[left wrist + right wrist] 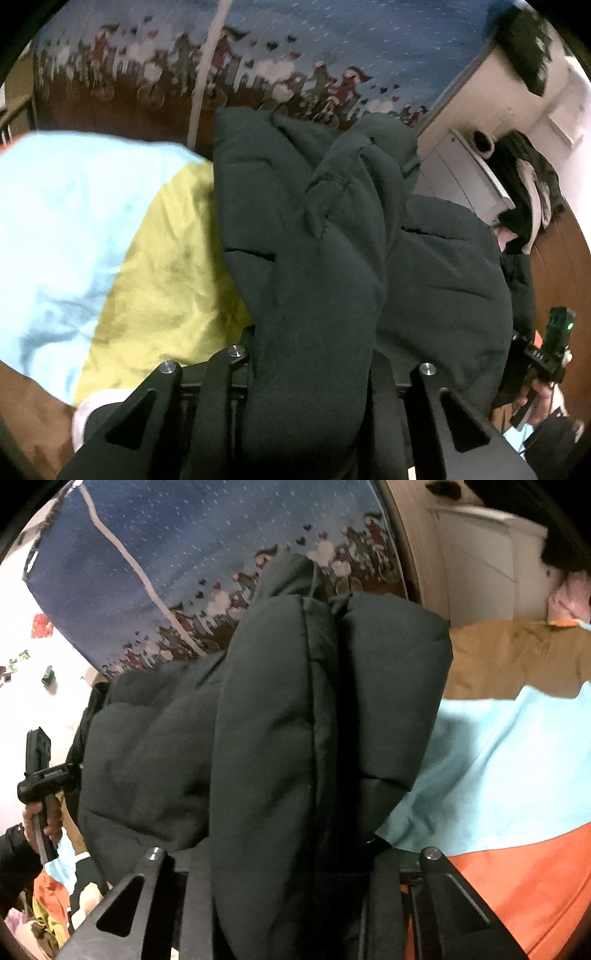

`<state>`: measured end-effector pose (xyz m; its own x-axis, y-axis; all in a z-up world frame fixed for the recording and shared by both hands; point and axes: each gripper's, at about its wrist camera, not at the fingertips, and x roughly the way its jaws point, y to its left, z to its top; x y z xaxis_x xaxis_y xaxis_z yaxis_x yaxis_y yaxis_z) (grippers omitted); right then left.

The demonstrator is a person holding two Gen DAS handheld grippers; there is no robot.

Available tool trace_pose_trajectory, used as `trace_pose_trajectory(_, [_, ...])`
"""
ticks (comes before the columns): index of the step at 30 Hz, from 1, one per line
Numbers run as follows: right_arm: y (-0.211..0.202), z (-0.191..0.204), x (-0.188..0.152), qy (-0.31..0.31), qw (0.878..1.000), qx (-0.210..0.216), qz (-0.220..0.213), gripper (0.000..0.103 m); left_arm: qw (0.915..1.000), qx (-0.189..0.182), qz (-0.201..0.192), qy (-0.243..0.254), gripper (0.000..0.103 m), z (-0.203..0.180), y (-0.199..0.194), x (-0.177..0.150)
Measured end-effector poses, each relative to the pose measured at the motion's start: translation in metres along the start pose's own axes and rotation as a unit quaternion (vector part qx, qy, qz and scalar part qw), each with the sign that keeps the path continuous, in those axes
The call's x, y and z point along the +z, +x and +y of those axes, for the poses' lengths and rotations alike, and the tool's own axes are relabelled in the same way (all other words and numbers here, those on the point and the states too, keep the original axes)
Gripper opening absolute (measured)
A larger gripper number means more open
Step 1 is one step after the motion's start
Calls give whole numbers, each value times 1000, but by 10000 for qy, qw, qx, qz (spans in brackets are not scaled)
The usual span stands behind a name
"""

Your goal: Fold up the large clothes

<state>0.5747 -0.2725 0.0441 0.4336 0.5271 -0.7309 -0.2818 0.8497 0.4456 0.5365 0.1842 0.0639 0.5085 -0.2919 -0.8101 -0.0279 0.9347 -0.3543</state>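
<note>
A patchwork bedspread [74, 229] of pale blue, yellow-green, tan and orange panels covers the surface below, with a dark blue printed curtain [314, 40] hanging behind it. The dark puffer jacket [314, 258] is held up above the bedspread, its quilted bulk filling the middle of both wrist views and hanging between the two tools. The left gripper [314, 373] is clamped on a thick fold of the jacket, padding bulging between its fingers. The right gripper [295, 864] likewise grips a bunched fold of it. Each tool also shows small at the other view's edge, held by a hand [40, 819].
</note>
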Motion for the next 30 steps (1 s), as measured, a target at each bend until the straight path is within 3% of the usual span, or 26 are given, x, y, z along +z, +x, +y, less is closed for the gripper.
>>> trace_pose_trajectory(7, [-28, 55, 4, -309, 9992, 113, -205, 23, 9990, 40, -383, 212, 16, -25, -48, 11])
trace_pose_trajectory(13, [-34, 107, 2, -483, 9976, 356, -350, 23, 9980, 275, -555, 136, 16, -2, -106, 1])
trace_pose_trajectory(20, [-11, 166, -12, -733, 9953, 613, -131, 23, 9970, 602, -475, -54, 16, 43, -155, -29])
trace_pose_trajectory(25, [17, 189, -27, -796, 9948, 626, 117, 23, 9968, 658, -316, -312, 16, 84, -156, -52])
trace_pose_trajectory(30, [47, 188, -44, -669, 9969, 242, 327, 24, 9967, 639, -238, -447, 17, 109, -145, -70])
